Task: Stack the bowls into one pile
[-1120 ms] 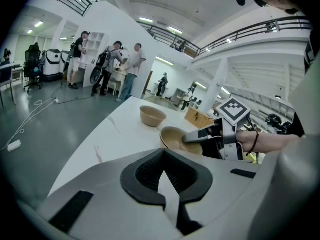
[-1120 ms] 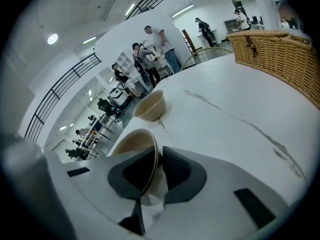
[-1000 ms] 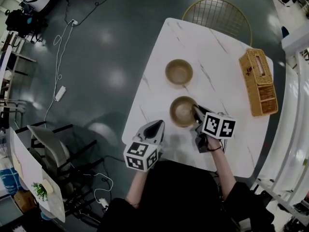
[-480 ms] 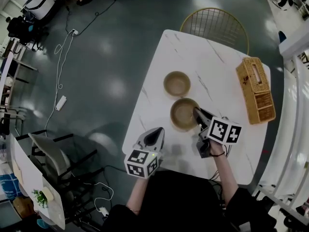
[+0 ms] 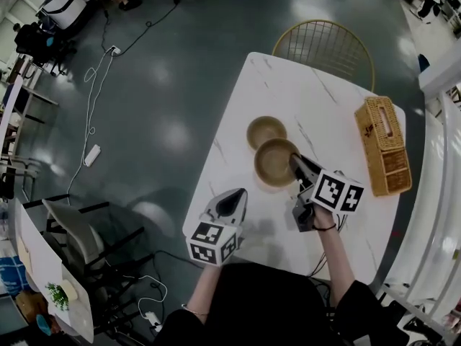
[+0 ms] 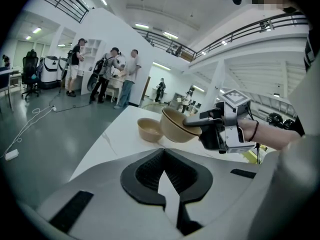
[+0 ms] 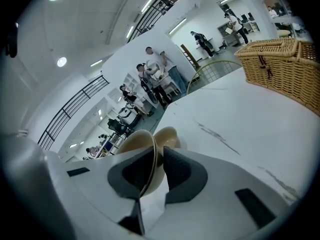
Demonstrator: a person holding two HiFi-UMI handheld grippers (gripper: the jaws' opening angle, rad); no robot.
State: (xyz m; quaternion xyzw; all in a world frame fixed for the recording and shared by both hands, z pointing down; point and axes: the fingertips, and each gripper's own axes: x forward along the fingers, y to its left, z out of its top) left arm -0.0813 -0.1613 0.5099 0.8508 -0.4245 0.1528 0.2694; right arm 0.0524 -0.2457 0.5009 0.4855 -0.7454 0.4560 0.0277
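Two tan bowls are in play on the white marble table (image 5: 328, 107). One bowl (image 5: 265, 130) (image 6: 148, 129) (image 7: 169, 134) rests on the table. My right gripper (image 5: 294, 161) (image 6: 189, 123) (image 7: 157, 150) is shut on the near rim of the second bowl (image 5: 276, 162) (image 6: 174, 126) (image 7: 136, 142). It holds that bowl in the air, just in front of the resting one and overlapping its edge in the head view. My left gripper (image 5: 238, 192) (image 6: 162, 150) is shut and holds nothing, over the table's near left edge.
A wicker basket (image 5: 384, 145) (image 7: 280, 68) lies at the table's right side. A gold wire chair (image 5: 324, 39) stands at the far end. Several people (image 6: 105, 74) stand in the hall beyond, and cables (image 5: 94, 71) lie on the floor to the left.
My right gripper has lifted its bowl off the table and carried it toward the far bowl, so the two now overlap. The left gripper has drifted slightly.
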